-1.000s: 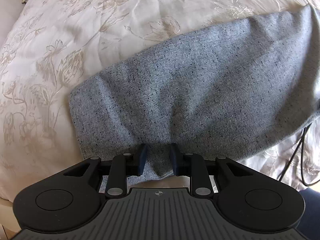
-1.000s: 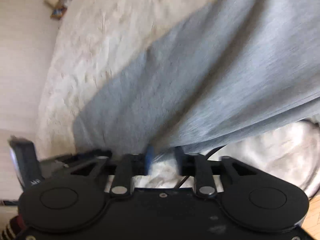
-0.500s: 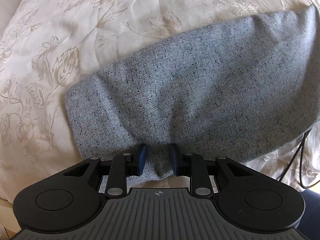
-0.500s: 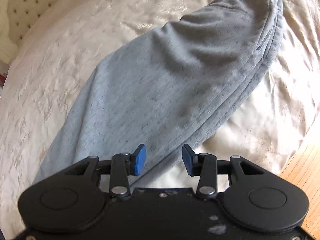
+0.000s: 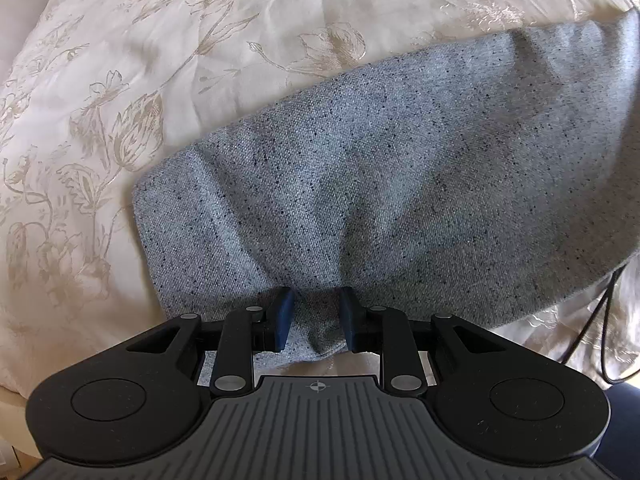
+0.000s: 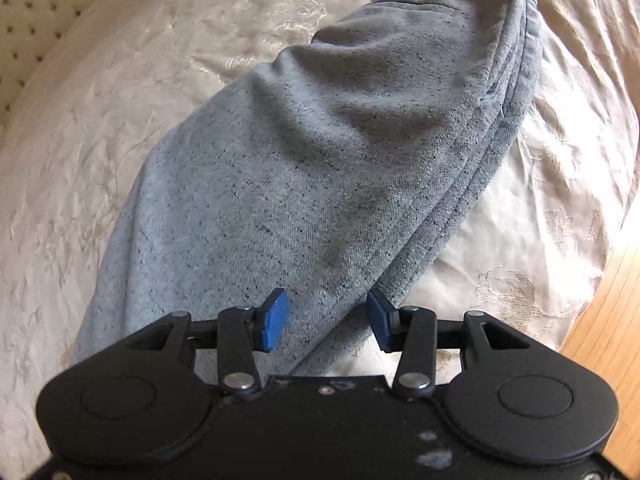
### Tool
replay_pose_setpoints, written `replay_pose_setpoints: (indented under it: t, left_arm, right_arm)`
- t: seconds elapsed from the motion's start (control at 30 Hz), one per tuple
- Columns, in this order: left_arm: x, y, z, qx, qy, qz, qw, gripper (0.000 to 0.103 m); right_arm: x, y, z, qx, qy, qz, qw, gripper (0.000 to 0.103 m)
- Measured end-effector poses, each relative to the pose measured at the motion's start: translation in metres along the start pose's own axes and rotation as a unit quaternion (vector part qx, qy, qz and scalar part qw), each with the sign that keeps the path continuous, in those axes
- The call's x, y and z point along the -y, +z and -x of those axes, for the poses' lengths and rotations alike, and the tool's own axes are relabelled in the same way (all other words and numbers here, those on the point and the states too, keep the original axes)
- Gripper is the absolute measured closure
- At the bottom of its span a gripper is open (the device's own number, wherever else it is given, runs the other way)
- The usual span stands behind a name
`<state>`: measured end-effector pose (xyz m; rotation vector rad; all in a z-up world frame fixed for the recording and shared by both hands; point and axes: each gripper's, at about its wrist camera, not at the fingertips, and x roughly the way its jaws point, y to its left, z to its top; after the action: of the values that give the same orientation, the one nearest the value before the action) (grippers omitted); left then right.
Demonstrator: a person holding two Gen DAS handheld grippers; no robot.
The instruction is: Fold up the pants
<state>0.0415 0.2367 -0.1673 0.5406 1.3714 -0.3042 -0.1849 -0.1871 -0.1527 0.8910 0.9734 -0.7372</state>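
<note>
The left gripper [image 5: 313,317] is seemingly pinching the pants [image 5: 400,184]; the right gripper [image 6: 326,318] is hovering, jaws wide, over them on the bed [image 5: 140,60].

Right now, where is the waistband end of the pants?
In the right wrist view, the waistband runs along the right edge of the grey pants on the bedspread, its near corner between the open right gripper fingers.

Left wrist view: close, low, facing forward over pants [image 5: 400,184]. Right wrist view: likewise close. Shared: pants, bedspread [image 5: 160,60].
</note>
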Motion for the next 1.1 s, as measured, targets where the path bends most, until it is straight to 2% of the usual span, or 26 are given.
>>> replay_pose_setpoints:
  t: [0.03, 0.07, 0.1, 0.17, 0.23, 0.3, 0.4, 0.53, 0.63, 0.77, 0.83, 0.87, 1.0, 1.1]
  left_arm:
    - [0.000, 0.000, 0.000, -0.001, 0.000, -0.001, 1.0000, 0.078]
    - [0.001, 0.001, 0.000, -0.001, 0.000, -0.002, 1.0000, 0.078]
    - [0.000, 0.001, 0.000, -0.001, -0.002, -0.002, 1.0000, 0.078]
    - [-0.003, 0.001, 0.001, -0.002, -0.008, -0.002, 1.0000, 0.078]
    - [-0.008, 0.000, 0.001, -0.001, -0.016, 0.005, 0.9999, 0.078]
    - [-0.012, -0.001, 0.001, 0.000, -0.019, 0.012, 0.9998, 0.077]
    - [-0.011, -0.001, -0.002, 0.000, -0.009, 0.003, 1.0000, 0.077]
    - [-0.005, 0.002, 0.008, 0.002, 0.009, -0.003, 1.0000, 0.078]
    - [0.000, 0.010, 0.036, 0.040, 0.013, 0.008, 0.9991, 0.078]
    - [0.032, 0.038, 0.064, 0.079, -0.016, 0.032, 0.9962, 0.078]
    - [0.057, 0.056, 0.070, 0.090, -0.039, 0.037, 0.9945, 0.077]
    - [0.071, 0.062, 0.071, 0.094, -0.050, 0.036, 0.9936, 0.077]
    - [0.129, 0.087, 0.071, 0.100, -0.084, 0.025, 0.9912, 0.077]
    - [0.166, 0.093, 0.057, 0.081, -0.101, 0.017, 0.9914, 0.077]
  right_arm:
    - [0.000, 0.002, -0.003, -0.004, 0.004, -0.001, 1.000, 0.064]
    - [-0.001, 0.004, -0.005, -0.012, 0.010, 0.001, 1.000, 0.099]
    - [-0.004, 0.007, -0.005, -0.016, 0.015, 0.007, 1.000, 0.097]
    - [-0.014, 0.011, 0.011, 0.002, 0.022, 0.046, 0.999, 0.099]
    - [-0.018, 0.012, 0.030, 0.018, 0.012, 0.087, 0.996, 0.100]
    - [-0.014, 0.012, 0.034, 0.008, 0.001, 0.105, 0.994, 0.100]
    - [-0.005, 0.004, 0.011, -0.025, -0.022, 0.116, 0.993, 0.100]
    - [-0.010, 0.003, -0.010, -0.057, -0.041, 0.128, 0.989, 0.092]
    - [-0.015, 0.011, 0.015, -0.038, -0.012, 0.150, 0.988, 0.062]
    - [-0.029, 0.028, 0.048, -0.010, 0.036, 0.223, 0.974, 0.062]
    - [-0.040, 0.042, 0.054, 0.001, 0.062, 0.257, 0.964, 0.056]
    - [-0.044, 0.050, 0.053, 0.004, 0.072, 0.270, 0.960, 0.052]
    - [-0.070, 0.094, 0.036, 0.005, 0.108, 0.306, 0.946, 0.050]
    - [-0.091, 0.130, 0.012, -0.004, 0.127, 0.341, 0.931, 0.047]
